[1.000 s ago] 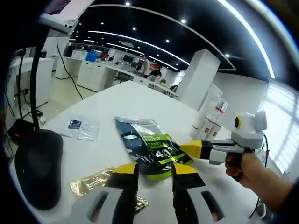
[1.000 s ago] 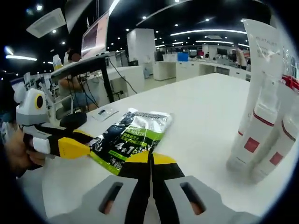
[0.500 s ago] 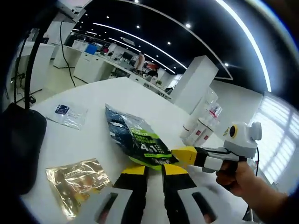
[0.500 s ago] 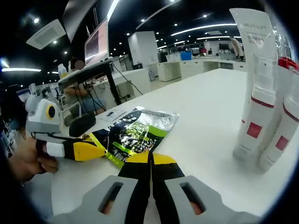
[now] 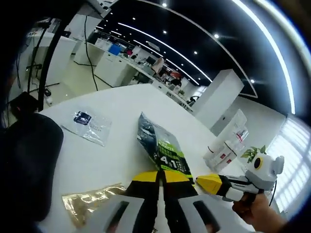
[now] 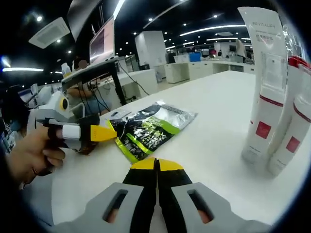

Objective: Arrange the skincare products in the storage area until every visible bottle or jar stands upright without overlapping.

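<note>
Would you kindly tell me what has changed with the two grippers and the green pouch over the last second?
The left gripper closed its jaws, open a second ago, on the near edge of the green pouch. The right gripper, shut throughout, drew back from the pouch's edge and now sits just apart from it. The white tubes stayed standing, and the gold sachet and clear bag stayed lying on the table.

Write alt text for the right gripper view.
The left claw grips a green and black pouch by its edge on a white table. White bottles stand upright at right, and the right claw sits shut in the foreground.
</note>
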Demonstrator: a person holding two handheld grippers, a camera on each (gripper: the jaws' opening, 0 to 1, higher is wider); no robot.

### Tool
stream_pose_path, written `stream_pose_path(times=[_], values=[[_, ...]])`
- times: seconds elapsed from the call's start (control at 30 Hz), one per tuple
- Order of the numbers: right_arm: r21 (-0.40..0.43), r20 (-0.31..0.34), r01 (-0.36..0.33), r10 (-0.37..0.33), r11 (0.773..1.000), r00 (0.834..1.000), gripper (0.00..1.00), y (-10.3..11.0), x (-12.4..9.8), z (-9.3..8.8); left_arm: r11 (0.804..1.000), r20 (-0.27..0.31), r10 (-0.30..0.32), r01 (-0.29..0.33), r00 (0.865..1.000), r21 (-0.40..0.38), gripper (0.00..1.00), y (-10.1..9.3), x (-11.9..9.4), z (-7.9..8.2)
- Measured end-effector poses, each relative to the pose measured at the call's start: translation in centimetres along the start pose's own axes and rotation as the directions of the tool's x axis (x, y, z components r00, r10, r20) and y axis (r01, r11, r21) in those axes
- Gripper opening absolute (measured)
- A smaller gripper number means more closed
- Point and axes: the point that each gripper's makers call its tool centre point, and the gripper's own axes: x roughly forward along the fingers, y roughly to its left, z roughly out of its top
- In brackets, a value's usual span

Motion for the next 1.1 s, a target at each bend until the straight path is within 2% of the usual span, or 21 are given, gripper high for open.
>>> stream_pose_path(times=[0.13, 0.27, 0.4, 0.57, 0.6, 0.67, 0.7, 0.73, 0.8, 0.9, 1.0, 1.1], values=[[0.013, 0.012, -0.005, 0.005, 1.0, 1.0, 0.0, -0.1, -0.3, 0.1, 1.0, 0.02, -0.009, 0.008, 1.0, 0.013, 0.0, 0.1, -0.1, 0.2], [0.081, 0.028, -0.019, 0.017, 0.996, 0.999, 0.0, -0.6, -0.4, 0.4, 0.999, 0.047, -0.042, 0.04, 0.998, 0.029, 0.0, -0.8, -0.6, 0.5], [0.147, 0.036, -0.052, 0.048, 0.988, 0.998, 0.03, -0.7, -0.3, 0.5, 0.997, 0.085, -0.076, 0.076, 0.994, 0.004, 0.0, -1.5, -1.2, 1.2], [0.3, 0.08, -0.133, 0.114, 0.945, 0.99, 0.17, 0.5, -0.1, 1.2, 0.992, 0.105, -0.114, 0.119, 0.988, -0.039, 0.0, -1.9, -1.4, 2.0], [0.325, 0.076, -0.134, 0.116, 0.936, 0.99, 0.17, 0.6, -0.1, 1.1, 0.989, 0.111, -0.127, 0.135, 0.986, -0.068, 0.0, -2.1, -1.5, 2.0], [0.346, 0.082, -0.149, 0.129, 0.926, 0.988, 0.18, 0.8, 0.0, 1.2, 0.987, 0.11, -0.13, 0.139, 0.985, -0.076, 0.0, -2.1, -1.5, 2.0], [0.411, 0.092, -0.179, 0.154, 0.894, 0.984, 0.19, 1.5, 0.0, 1.2, 0.981, 0.111, -0.143, 0.156, 0.983, -0.112, 0.0, -2.1, -1.6, 1.9], [0.425, 0.093, -0.187, 0.163, 0.886, 0.982, 0.19, 1.7, 0.0, 1.1, 0.976, 0.116, -0.15, 0.166, 0.982, -0.142, 0.0, -2.1, -1.6, 1.9], [0.486, 0.111, -0.232, 0.204, 0.843, 0.973, 0.19, 2.2, 0.1, 1.1, 0.974, 0.111, -0.154, 0.17, 0.982, -0.151, 0.0, -1.9, -1.6, 1.7], [0.521, 0.134, -0.252, 0.213, 0.815, 0.968, 0.19, 2.9, -0.2, 1.2, 0.972, 0.09, -0.168, 0.181, 0.982, -0.153, 0.0, -2.0, -1.5, 1.2], [0.575, 0.154, -0.28, 0.234, 0.769, 0.96, 0.18, 2.4, 0.2, 1.5, 0.965, 0.071, -0.189, 0.199, 0.979, -0.168, 0.0, -2.2, -1.5, 0.6], [0.566, 0.147, -0.266, 0.222, 0.78, 0.964, 0.12, 2.2, 0.5, 1.3, 0.968, 0.06, -0.192, 0.199, 0.98, -0.155, 0.0, -2.4, -1.5, 0.3]])
